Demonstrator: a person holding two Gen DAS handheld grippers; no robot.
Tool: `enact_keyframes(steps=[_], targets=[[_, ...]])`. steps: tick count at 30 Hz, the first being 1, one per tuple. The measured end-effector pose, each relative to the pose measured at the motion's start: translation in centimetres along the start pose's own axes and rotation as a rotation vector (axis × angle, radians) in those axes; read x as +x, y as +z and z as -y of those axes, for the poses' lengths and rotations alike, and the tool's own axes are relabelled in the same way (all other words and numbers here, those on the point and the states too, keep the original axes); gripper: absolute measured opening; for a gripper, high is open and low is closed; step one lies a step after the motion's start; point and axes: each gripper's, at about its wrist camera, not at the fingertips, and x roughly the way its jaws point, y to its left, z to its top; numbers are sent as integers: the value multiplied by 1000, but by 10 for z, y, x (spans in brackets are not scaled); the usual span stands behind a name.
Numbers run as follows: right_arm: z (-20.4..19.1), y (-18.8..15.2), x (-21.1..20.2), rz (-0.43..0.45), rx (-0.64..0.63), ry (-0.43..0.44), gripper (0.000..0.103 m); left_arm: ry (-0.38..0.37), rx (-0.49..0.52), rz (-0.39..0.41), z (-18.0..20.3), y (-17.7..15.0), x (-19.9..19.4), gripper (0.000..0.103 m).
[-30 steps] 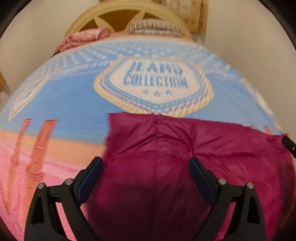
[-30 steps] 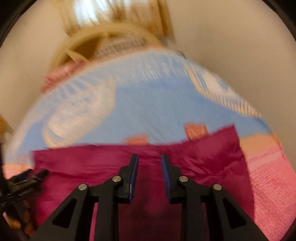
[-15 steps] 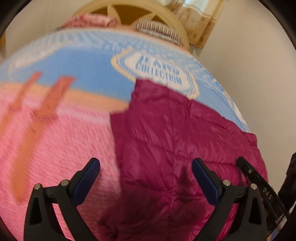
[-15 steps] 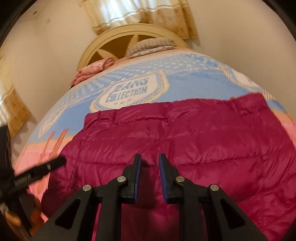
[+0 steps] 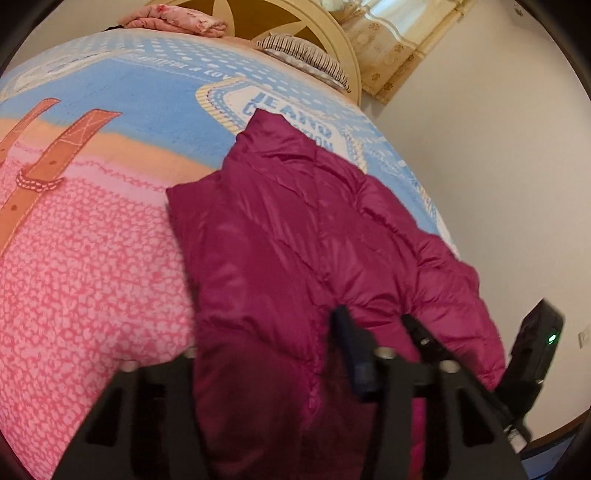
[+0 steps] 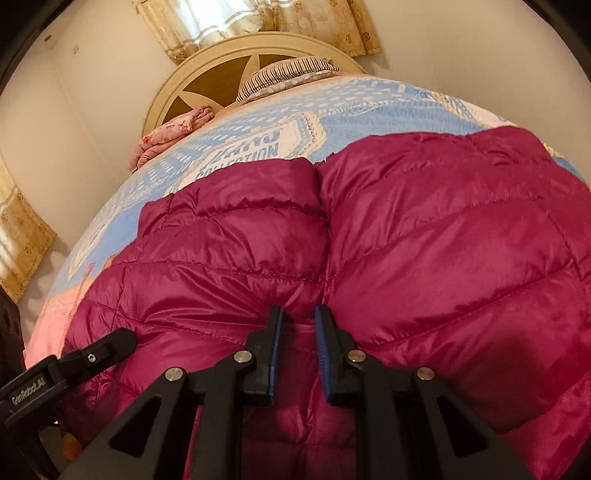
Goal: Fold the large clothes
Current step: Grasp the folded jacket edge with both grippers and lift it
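where the magenta quilted puffer jacket [image 5: 295, 240] lies spread on the bed's pink-and-blue printed blanket [image 5: 92, 258], its shiny fabric covers the near edge of the bed and part of the white "jeans collection" badge [image 6: 255, 151] printed on the blanket. in the right wrist view the jacket [image 6: 424, 240] shows two padded panels meeting along a deep vertical seam, with stitched horizontal channels across each.

the left tool [image 5: 266, 354] is at the jacket's near edge: a fold of magenta fabric lies over and between its black fingers [image 5: 354, 354], hiding the left one, and it appears to be clamped on that fold. the right tool [image 6: 298, 343] sits low against the jacket at the foot of the seam, its blue-padded fingers [image 6: 275, 350] narrow with only a slim gap, and whether cloth is pinched there cannot be told. the left tool's black arm reaches in at the lower left of that view.

beyond the jacket, a striped pillow [image 6: 288, 74] and a crumpled pink floral cloth [image 6: 173, 133] lie at the head of the bed, against a cream round headboard [image 6: 221, 74]. patterned beige curtains [image 6: 258, 22] hang on the pale wall behind.
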Motion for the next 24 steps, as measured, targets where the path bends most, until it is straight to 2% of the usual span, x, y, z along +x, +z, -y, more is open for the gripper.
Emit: enact_keyframes(steps=[2,7,14,21,24], targets=[[4,-1,0,-2,17,18,17,-3,2,15,6,2,-7,29],[9,-1,1,-9,40,39,17,-16,59,52,35,12,-28,22],[24,5,3,-58,124,121,16,-5,238,83,110,21,-38,22],[44,22,5,-181,217,272,14,6,364,100,164,14,-38,22],[55,29,-12,-171,220,310,14,24,428,110,187,9,-37,22]])
